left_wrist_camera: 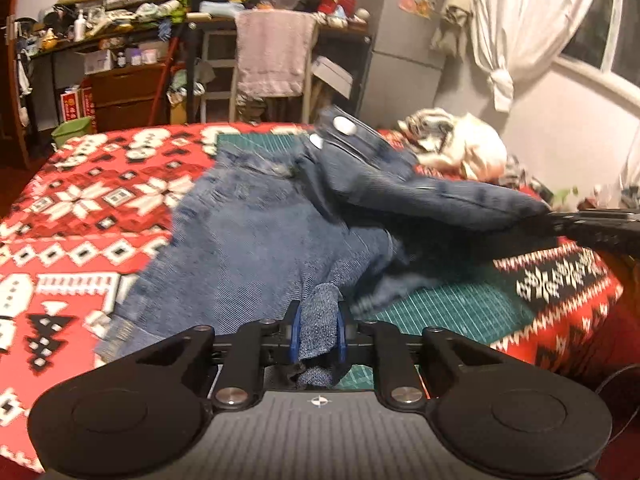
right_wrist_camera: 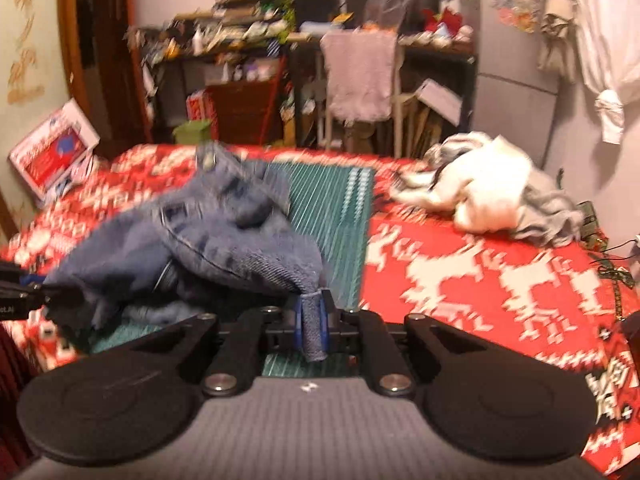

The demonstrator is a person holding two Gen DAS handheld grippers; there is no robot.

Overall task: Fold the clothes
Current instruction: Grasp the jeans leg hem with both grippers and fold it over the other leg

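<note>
1. A cluttered bedroom holds a bed under a red patterned blanket (left_wrist_camera: 80, 208), with a green ruled mat (right_wrist_camera: 328, 200) laid on top as the folding surface.
2. The jeans (left_wrist_camera: 248, 232) lie partly on the mat and partly on the blanket. One section is spread flat; another is lifted and draped across it, likely mid-fold.
3. The left gripper (left_wrist_camera: 318, 332) is clamped on a bunched edge of denim between its blue pads (left_wrist_camera: 294, 334), probably so the near end stays anchored and taut.
4. The right gripper (right_wrist_camera: 312, 326) is closed on a narrow strip of denim, perhaps a hem or belt loop. Its hold raises that part clear of the mat, so it can be carried over the flat part.
5. Both views are blurred, so which part of the jeans each end is remains uncertain.
6. A pile of white and grey clothes (right_wrist_camera: 492, 184) sits well apart toward the far corner, seemingly waiting its turn. A chair with a pink towel (left_wrist_camera: 274, 56) stands beyond the bed.
</note>
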